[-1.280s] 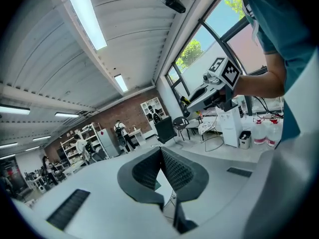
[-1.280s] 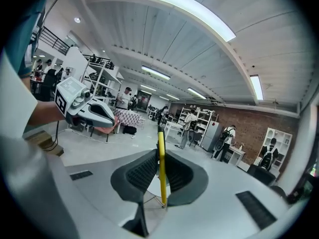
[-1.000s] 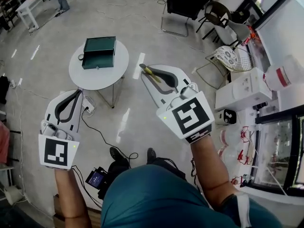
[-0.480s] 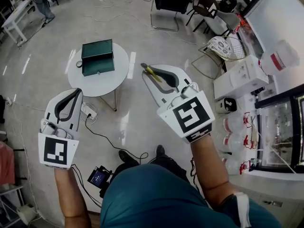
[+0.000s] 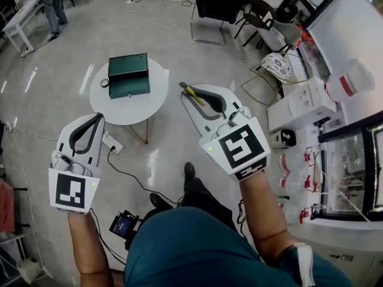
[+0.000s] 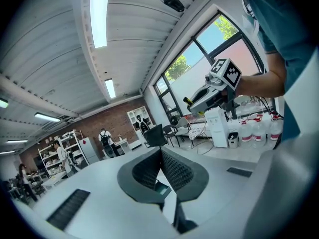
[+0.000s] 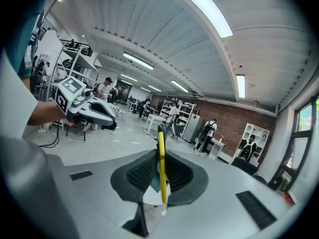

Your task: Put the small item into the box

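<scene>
A dark green box (image 5: 128,75) sits shut on a round white table (image 5: 114,106) ahead of me. My right gripper (image 5: 188,91) is held in the air to the right of the table, shut on a thin yellow item (image 5: 192,91) that sticks out past its tips; in the right gripper view the yellow item (image 7: 161,164) stands upright between the pads. My left gripper (image 5: 96,119) hangs lower left, just off the table's near edge, shut with nothing in it. The left gripper (image 6: 160,152) points up and away from the table in its own view.
A small dark ring-like thing (image 5: 104,83) lies on the table left of the box. A power strip (image 5: 111,140) and cable lie on the floor under the table. Chairs (image 5: 216,5) stand behind, white cabinets (image 5: 302,106) and water bottles (image 5: 293,175) to the right. People (image 7: 211,133) stand far off.
The head view has shifted, so the table and box now sit a little lower and further right. My feet have moved on the floor. Both grippers keep their hold and pose.
</scene>
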